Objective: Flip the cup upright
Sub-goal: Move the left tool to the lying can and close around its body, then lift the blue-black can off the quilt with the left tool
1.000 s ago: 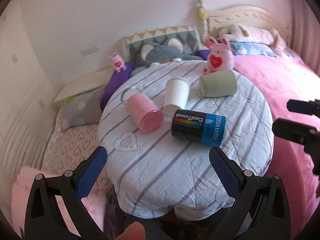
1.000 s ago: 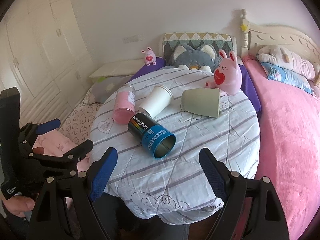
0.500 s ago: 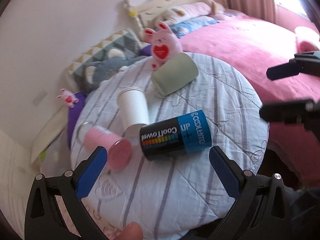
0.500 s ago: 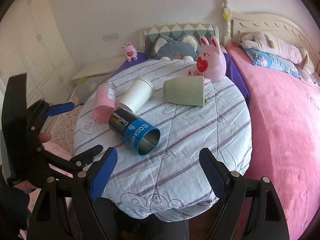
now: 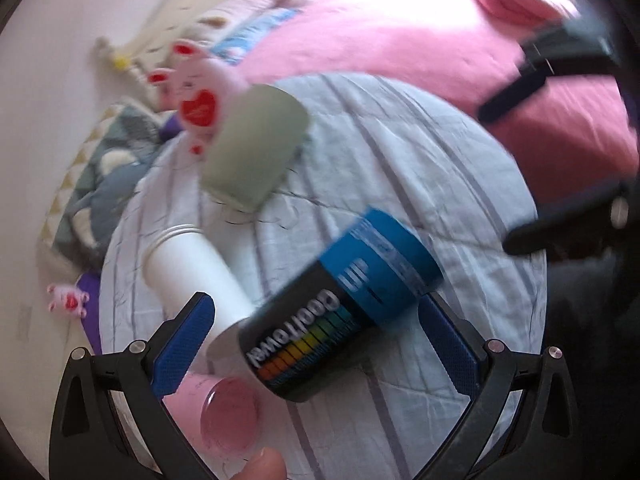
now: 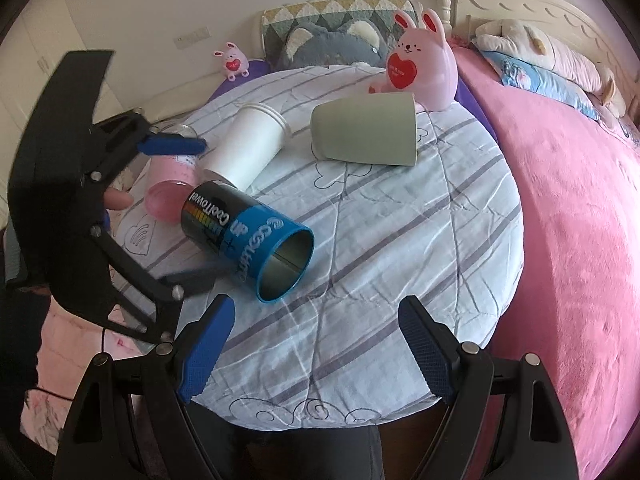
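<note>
Nothing upright yet. Four cups lying on their sides on the round surface (image 6: 400,272) with its striped cloth.

Black-and-blue tin cup (image 6: 248,236): near-left of centre, open mouth toward the near right, closed base toward the far left. White paper cup (image 6: 252,148) just behind it, base end apparently touching the tin. Pink cup (image 6: 170,188) at the left edge, beside the tin's base. Green cup (image 6: 366,130) farther back and right, apart from the others, just in front of the pink rabbit figure (image 6: 422,66).

Left gripper (image 5: 316,344): fingers (image 5: 182,344) spread wide, nothing held. Left wrist view blurred, tilted; tin cup (image 5: 340,308) fills the gap between the fingers, but contact not visible on either side. From the right wrist view, left gripper (image 6: 176,208) sits at the left of the surface, one finger over the pink cup, the other low by the tin's near side. Judged: approach to the tin cup, grasp not made.

Right gripper (image 6: 316,344): fingers (image 6: 422,346) wide apart, empty, at the near edge of the surface, well apart from every cup.

Remaining, as judged: close on a cup, lift, rotate mouth-up, set down, release. Which cup is meant cannot be told from the task line; the tin looks the likeliest.

Risk: tin may roll on the wrinkled cloth and knock the paper cup.
</note>
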The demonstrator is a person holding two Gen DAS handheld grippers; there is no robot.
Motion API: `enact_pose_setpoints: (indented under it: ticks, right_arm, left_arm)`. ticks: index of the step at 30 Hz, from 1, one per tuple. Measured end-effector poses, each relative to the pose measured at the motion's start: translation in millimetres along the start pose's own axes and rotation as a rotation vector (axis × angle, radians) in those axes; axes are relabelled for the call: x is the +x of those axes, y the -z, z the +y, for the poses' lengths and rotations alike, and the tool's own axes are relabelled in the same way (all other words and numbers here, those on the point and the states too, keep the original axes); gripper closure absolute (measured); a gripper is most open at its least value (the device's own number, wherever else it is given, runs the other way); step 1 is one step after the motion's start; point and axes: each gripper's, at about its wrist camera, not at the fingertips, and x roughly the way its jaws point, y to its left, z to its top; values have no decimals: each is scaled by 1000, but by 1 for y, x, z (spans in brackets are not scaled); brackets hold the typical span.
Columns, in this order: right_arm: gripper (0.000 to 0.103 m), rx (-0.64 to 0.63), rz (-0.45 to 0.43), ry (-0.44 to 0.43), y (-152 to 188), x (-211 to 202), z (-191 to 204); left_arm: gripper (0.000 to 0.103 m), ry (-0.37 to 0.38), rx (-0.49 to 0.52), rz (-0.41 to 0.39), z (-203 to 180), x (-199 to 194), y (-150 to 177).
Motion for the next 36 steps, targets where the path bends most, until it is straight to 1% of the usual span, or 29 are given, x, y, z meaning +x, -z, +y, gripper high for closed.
enact_pose_setpoints:
  ticks: [1,3,6,8,10,13,19,22,30,36]
  right_arm:
    - [18,0,0,-4,0,0,-1]
    - [18,-2,-2,-13,-1,1,-2]
    - [18,-1,4,-17,2,4,-5]
    - [18,7,7,-26,7,4,-8]
    - [18,13,8,-24,10,3,-11]
    - [18,25,6,-22,14,0,-17]
    - [18,53,-6,-24,18,-4,-29]
    - [18,59,-9,-27,18,-5,-32]
    - [18,68,-6,-37,18,-3,-38]
    - [18,69,-5,-42,16,-2,-39]
  left_arm:
    - [0,15,35,16,-5,3,0]
    - [0,29,65,46,-15,10,-3]
    - [0,23,68,75,-23,18,-5]
    - [0,14,45,79,-23,20,-8]
    - [1,35,-4,75,-20,20,-11]
    - [1,47,-45,78,-15,23,-14]
    - [4,15,-55,113,-16,36,-19]
    - [7,17,-58,123,-14,40,-20]
    - [15,83,-113,133,1,45,-27]
    - [19,116,-217,183,10,45,-27]
